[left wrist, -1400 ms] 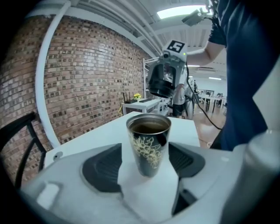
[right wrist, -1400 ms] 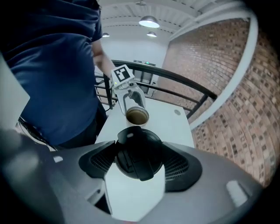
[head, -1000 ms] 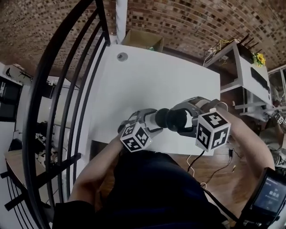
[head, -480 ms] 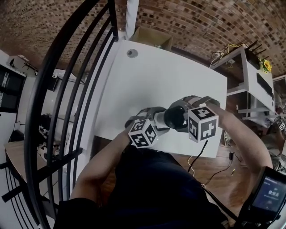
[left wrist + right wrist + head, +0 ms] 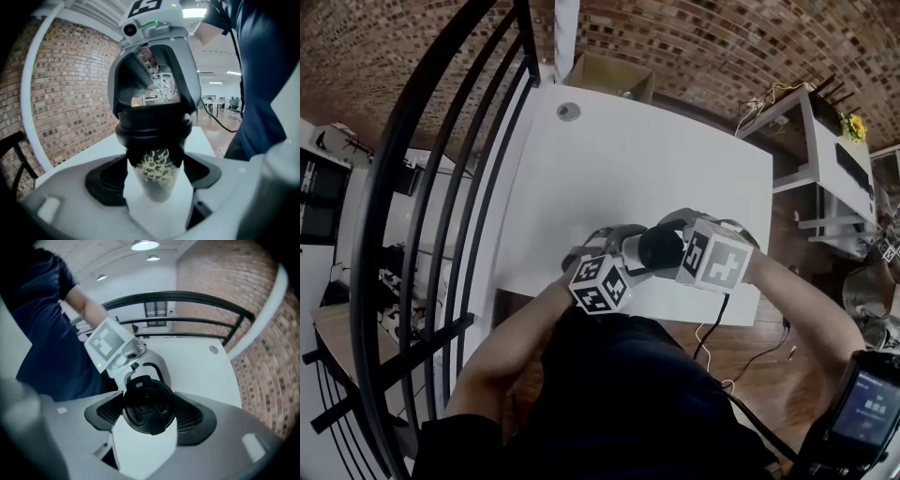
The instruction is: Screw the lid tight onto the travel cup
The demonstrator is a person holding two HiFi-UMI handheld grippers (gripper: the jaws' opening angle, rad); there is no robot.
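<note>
- The travel cup (image 5: pixel 153 164) is off the tabletop (image 5: pixel 628 159), carried between the two grippers over the near edge, close to the person's body.
- In the head view it lies roughly on its side, with the white body towards the person's left and the black lid (image 5: pixel 149 404) towards the right.
- The body is white with a gold branching pattern, and the lid sits on its mouth.
- The left hand-held gripper (image 5: pixel 154 180) has the cup's body between its jaws. The dark pads lie against the cup's two sides, and the jaws are opening.
- The right hand-held gripper (image 5: pixel 150 412) faces the lid head-on. Its jaws are closed on the lid, one pad against each side of the rim.
- The lid's flip tab points down towards the camera in the right gripper view.
- A small grey round disc (image 5: pixel 568 112) lies at the far corner of the white tabletop, well apart from the cup.
- A black railing (image 5: pixel 441 187) runs along the tabletop's left side, and a brick wall (image 5: pixel 675 37) stands beyond.
</note>
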